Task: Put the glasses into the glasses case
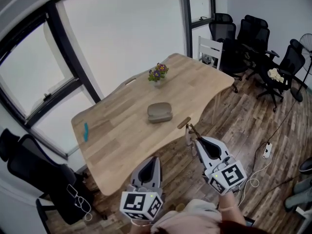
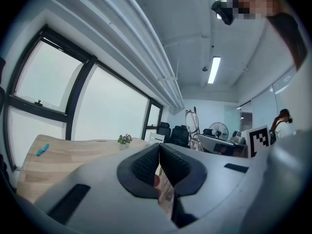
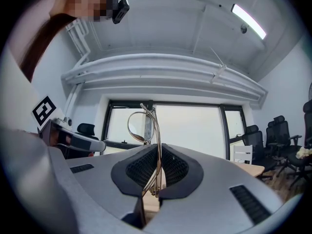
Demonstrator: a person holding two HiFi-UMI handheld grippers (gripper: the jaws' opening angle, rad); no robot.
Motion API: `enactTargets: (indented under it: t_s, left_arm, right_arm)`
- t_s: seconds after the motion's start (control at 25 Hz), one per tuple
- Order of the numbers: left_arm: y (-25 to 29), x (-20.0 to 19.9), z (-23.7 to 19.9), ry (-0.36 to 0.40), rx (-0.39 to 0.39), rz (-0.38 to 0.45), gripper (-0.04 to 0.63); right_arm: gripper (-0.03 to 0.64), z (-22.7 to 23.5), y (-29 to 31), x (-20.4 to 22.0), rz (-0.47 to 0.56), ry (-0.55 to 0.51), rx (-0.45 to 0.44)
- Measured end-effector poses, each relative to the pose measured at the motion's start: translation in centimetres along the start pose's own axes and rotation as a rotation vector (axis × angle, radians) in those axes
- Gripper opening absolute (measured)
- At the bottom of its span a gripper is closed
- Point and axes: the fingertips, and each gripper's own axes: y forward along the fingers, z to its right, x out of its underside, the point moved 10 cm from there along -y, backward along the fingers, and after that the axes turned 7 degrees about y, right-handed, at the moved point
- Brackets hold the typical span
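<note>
The closed grey-green glasses case (image 1: 159, 112) lies near the middle of the wooden table (image 1: 117, 140). My right gripper (image 1: 195, 140) hovers off the table's front edge, shut on the folded thin-rimmed glasses (image 1: 186, 125). In the right gripper view the glasses (image 3: 143, 126) stand up from between the pads, clamped at the temples by my right gripper (image 3: 158, 148). My left gripper (image 1: 154, 159) hangs lower, over the floor, shut with nothing in it. In the left gripper view my left gripper (image 2: 159, 148) has its pads together, and the glasses (image 2: 192, 123) show beyond them.
A small vase of flowers (image 1: 158, 74) stands at the table's far side. A blue item (image 1: 86, 131) lies near the left end. Black office chairs (image 1: 253, 43) crowd the far right corner, another chair (image 1: 34, 169) sits at the left. A power strip (image 1: 266, 150) lies on the floor.
</note>
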Motion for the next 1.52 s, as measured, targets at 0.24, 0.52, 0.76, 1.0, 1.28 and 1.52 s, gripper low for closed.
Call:
enactTargets:
  t_s: [0.24, 0.52, 0.76, 1.0, 1.28, 1.52]
  left_arm:
    - [0.8, 0.1, -1.1, -0.014, 0.004, 0.002, 0.002]
    - [2.6, 0.2, -1.6, -0.016, 0.013, -0.004, 0.002]
    - [4.6, 0.2, -2.8, -0.009, 0.0, -0.014, 0.002]
    - [7.4, 0.1, -4.1, -0.008, -0.005, -0.031, 0.002]
    - [11.0, -0.2, -6.1, -0.006, -0.01, -0.045, 0.002]
    - [14.1, -0.6, -7.5, -0.009, -0.012, -0.052, 0.002]
  right_arm:
    - [0.017, 0.1, 1.3, 0.0, -0.003, -0.012, 0.001]
    - [0.017, 1.3, 2.8, 0.5, -0.004, -0.008, 0.0]
    - [0.017, 2.7, 5.0, 1.2, -0.008, 0.003, -0.008]
    - [0.017, 4.4, 7.6, 1.9, -0.018, 0.016, -0.01]
    - [0.017, 6.6, 11.2, 2.5, -0.035, 0.031, -0.02]
    - [0.017, 8.4, 14.0, 3.1, -0.059, 0.022, -0.029]
